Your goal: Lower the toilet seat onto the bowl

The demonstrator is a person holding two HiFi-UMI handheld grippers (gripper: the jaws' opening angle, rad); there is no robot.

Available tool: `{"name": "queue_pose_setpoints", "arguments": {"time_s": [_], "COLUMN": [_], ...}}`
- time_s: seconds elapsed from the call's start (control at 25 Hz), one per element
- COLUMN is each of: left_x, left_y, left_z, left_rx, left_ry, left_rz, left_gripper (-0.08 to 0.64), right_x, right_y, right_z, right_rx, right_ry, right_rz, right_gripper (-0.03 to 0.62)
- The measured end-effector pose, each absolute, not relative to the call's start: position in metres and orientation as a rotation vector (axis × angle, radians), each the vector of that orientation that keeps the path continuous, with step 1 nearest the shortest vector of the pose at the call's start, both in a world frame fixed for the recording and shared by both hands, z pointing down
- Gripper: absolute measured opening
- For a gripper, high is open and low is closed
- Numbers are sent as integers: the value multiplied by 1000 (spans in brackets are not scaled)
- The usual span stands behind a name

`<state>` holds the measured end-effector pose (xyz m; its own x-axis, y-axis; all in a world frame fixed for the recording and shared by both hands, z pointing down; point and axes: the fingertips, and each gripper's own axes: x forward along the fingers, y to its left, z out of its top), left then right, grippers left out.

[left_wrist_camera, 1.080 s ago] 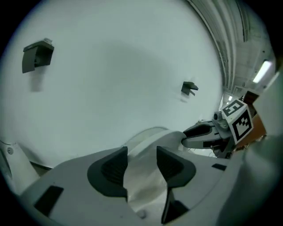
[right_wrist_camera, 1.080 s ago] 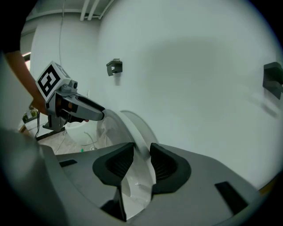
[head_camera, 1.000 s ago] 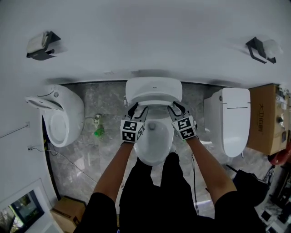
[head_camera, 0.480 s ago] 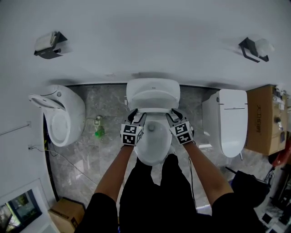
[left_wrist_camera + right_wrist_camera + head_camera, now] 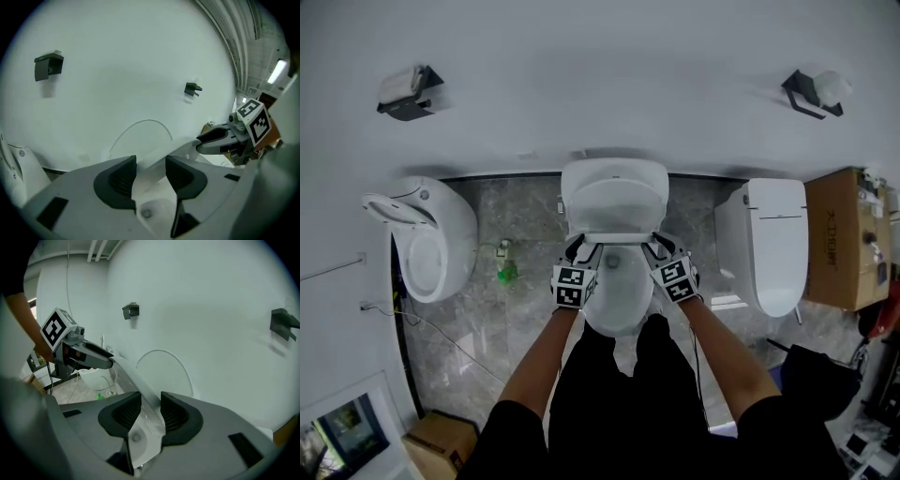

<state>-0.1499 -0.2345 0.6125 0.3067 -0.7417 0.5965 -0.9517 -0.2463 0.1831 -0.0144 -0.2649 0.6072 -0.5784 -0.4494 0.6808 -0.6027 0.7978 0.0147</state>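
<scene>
The white toilet seat (image 5: 614,208) stands half lowered, tilted over the bowl (image 5: 619,298) in the middle of the head view. My left gripper (image 5: 582,251) is shut on the left part of the seat's front rim. My right gripper (image 5: 657,249) is shut on the right part. In the left gripper view the rim (image 5: 154,161) runs between the dark pads (image 5: 123,176) of the left gripper (image 5: 150,172). In the right gripper view the seat rim (image 5: 140,383) passes through the right gripper (image 5: 151,412), and the pads (image 5: 174,414) press on it.
Another toilet (image 5: 422,236) stands to the left with its seat raised, and a closed one (image 5: 769,246) to the right. A cardboard box (image 5: 844,239) sits at the far right. A green bottle (image 5: 504,274) lies on the floor. Two paper holders (image 5: 408,94) (image 5: 811,92) hang on the wall.
The seat's front rim has swung down and toward me, away from the wall. Both grippers have come down with it, still holding the rim.
</scene>
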Motion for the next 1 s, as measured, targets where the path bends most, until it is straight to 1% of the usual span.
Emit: {"name": "queue_pose_setpoints", "arguments": {"time_s": [0.2,0.44,0.72,1.0], "left_x": [-144,-138,-128,-116], "left_y": [-212,-181,-141,-113], "left_z": [614,618,625,635], "left_rx": [2080,2121,2138,2173], "left_ry": [-1453,-1429,-1372,-1339], "left_rz": [589,630,631,667], "left_gripper": [193,193,197,204], "right_x": [-9,-6,5,16], "right_y": [-243,-212,-173,-144], "right_z": [609,616,625,634], "right_rx": [784,757,811,799], "right_ry": [-2268,-2228,-2188,-2176], "right_rz": [297,200,286,297], "right_gripper": [146,144,149,153]}}
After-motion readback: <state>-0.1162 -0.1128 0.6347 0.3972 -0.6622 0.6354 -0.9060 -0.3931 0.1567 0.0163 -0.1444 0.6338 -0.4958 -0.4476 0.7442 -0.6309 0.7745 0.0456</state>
